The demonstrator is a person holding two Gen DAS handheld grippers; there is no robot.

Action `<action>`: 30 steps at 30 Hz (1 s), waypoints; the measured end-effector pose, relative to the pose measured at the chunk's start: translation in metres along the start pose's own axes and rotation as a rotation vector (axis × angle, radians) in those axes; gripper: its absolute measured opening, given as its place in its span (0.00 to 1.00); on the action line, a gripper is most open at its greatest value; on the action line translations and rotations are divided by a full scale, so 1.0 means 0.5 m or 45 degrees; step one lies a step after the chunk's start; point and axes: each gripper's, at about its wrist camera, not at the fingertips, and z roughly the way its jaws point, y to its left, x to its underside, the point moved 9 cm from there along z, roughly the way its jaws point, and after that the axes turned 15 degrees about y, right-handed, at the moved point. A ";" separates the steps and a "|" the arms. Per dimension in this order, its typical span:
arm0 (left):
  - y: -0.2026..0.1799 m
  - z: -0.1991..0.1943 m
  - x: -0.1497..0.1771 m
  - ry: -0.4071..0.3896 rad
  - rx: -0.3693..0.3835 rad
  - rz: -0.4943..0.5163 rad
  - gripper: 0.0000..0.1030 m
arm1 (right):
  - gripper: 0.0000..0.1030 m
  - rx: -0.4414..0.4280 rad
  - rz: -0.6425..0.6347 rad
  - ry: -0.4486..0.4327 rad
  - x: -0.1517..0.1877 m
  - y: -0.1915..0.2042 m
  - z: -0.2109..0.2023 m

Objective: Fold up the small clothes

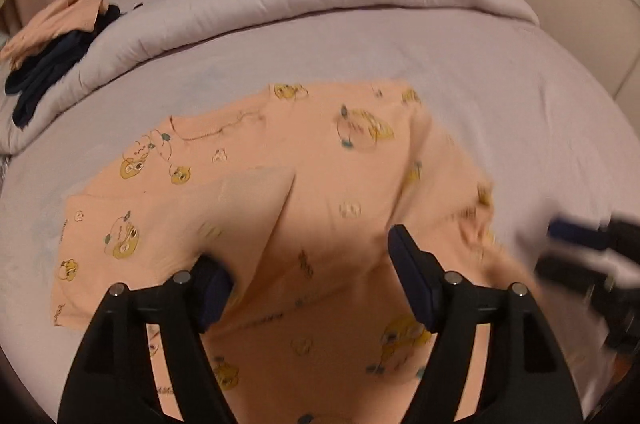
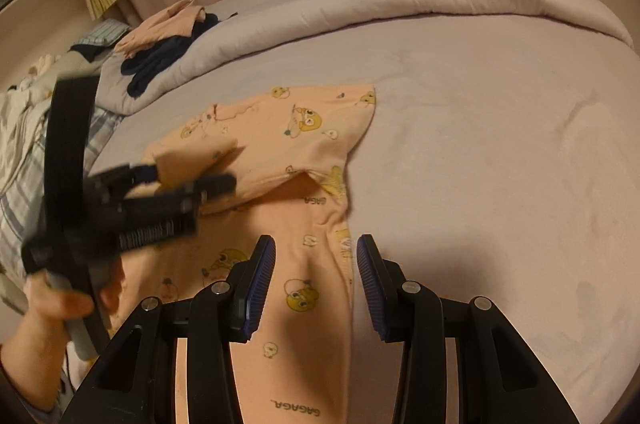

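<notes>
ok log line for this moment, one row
stage: mid-fold | garment: peach printed garment partly folded on bed | left gripper: open, over the cloth | right gripper: open, nothing gripped

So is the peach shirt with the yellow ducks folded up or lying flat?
Partly folded. One side of the peach shirt is flipped over onto the middle, making a doubled flap; the rest lies flat on the bed.

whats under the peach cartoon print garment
The peach garment lies on the lilac bed sheet, with one flap folded over its own fabric. Whatever else might sit beneath it is covered and cannot be seen.
</notes>
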 end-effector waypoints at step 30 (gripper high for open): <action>0.247 -0.143 0.370 -0.117 0.180 -0.612 0.93 | 0.40 0.129 -0.549 0.077 -0.120 0.285 0.136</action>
